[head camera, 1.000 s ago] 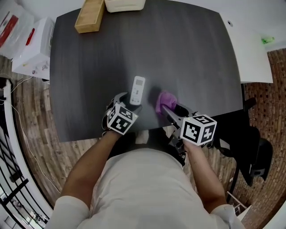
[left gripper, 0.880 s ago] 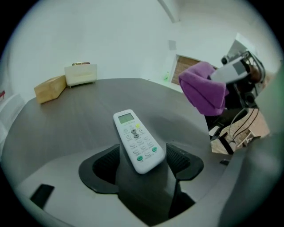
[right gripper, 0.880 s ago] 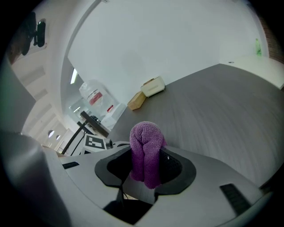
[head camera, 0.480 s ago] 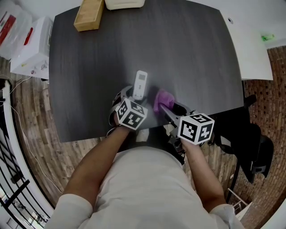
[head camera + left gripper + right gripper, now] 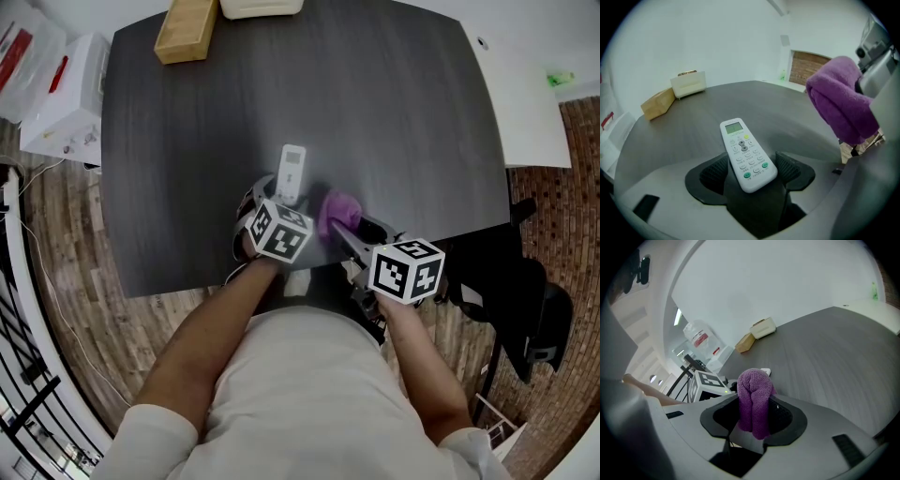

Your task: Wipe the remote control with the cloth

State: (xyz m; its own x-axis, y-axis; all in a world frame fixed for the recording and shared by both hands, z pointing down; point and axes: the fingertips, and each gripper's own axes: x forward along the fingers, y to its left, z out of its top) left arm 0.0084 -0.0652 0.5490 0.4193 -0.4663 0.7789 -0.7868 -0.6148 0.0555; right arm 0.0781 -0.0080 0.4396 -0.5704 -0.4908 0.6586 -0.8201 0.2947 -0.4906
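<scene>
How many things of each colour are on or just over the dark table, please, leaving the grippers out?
White remote control: 1
Purple cloth: 1
Tan block: 1
Cream box: 1
Total: 4

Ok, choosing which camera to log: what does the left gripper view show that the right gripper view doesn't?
Left only: the buttons of the remote control, clamped in the left gripper. Right only: the left gripper's marker cube, a red-labelled container, the right gripper shut on the cloth. Both: the cloth, dark table, wooden block, cream box.
</scene>
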